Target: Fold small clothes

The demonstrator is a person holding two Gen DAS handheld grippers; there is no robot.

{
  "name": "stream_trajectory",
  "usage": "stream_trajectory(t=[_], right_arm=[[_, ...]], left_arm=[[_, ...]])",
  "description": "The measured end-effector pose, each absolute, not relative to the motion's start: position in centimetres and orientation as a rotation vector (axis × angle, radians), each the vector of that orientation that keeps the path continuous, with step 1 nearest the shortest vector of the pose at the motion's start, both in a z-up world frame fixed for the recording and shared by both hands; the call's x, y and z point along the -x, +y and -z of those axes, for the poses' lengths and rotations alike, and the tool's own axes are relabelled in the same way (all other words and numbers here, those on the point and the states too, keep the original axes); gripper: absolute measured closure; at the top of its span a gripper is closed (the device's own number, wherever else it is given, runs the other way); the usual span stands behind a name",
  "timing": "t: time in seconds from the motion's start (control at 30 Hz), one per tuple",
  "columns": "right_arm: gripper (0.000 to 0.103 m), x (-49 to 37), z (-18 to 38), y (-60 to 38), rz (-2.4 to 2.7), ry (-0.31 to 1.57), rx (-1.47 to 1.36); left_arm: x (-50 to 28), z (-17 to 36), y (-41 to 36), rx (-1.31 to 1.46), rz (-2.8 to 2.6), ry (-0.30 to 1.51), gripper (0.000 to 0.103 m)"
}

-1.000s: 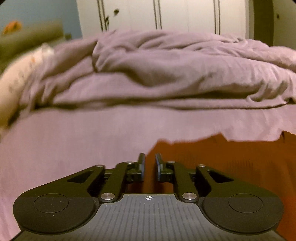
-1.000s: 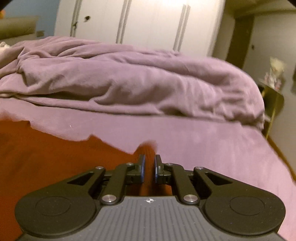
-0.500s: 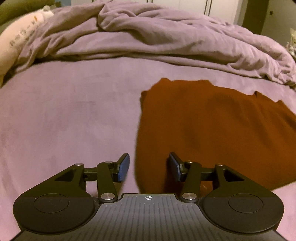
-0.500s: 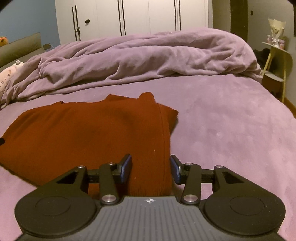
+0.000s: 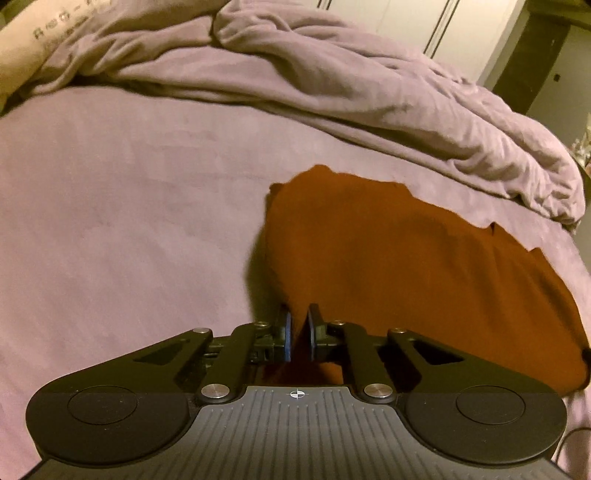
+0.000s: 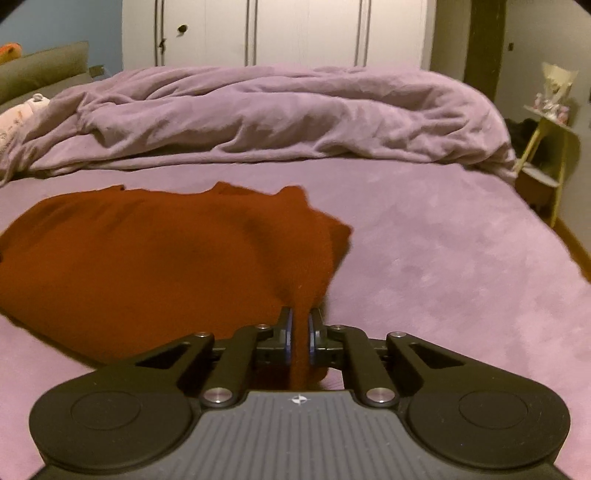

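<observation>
A rust-red garment lies folded on the purple bed sheet. My left gripper is shut on the garment's near left edge. In the right wrist view the same garment spreads to the left, and my right gripper is shut on its near right edge, with cloth pinched between the blue pads. Both near corners look slightly lifted off the sheet.
A bunched purple duvet lies across the far side of the bed. A pale pillow sits far left. A small yellow side table stands right of the bed, with white wardrobe doors behind.
Half a second ago both grippers were open over the garment's near edge. Both have now shut on that edge, and the cloth is pulled up between the pads.
</observation>
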State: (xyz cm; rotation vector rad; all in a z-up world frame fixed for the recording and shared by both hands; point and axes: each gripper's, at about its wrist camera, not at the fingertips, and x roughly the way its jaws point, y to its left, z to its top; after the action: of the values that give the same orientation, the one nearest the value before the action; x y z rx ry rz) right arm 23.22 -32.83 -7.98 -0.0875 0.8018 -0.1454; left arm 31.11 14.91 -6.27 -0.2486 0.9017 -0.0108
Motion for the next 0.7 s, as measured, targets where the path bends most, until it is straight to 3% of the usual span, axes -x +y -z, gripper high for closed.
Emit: stream_trajectory(t=[0.07, 0.2, 0.43, 0.7], right_arm=[[0.098, -23.6, 8.7, -33.1, 0.187, 0.833, 0.116], [0.096, -23.5, 8.7, -32.8, 0.246, 0.838, 0.148], [0.093, -22.5, 6.6, -30.2, 0.176, 0.75, 0.165], [0.091, -23.3, 7.2, -23.0, -0.077, 0.745, 0.133]], left_arm=[[-31.1, 6.6, 14.7, 0.175, -0.029, 0.912, 0.09], [-29.9, 6.7, 15.2, 0.149, -0.028, 0.91, 0.078], [-28.7, 8.1, 18.9, 0.59, 0.093, 0.946, 0.06], [-28.8, 9.4, 20.8, 0.79, 0.141, 0.938, 0.045]])
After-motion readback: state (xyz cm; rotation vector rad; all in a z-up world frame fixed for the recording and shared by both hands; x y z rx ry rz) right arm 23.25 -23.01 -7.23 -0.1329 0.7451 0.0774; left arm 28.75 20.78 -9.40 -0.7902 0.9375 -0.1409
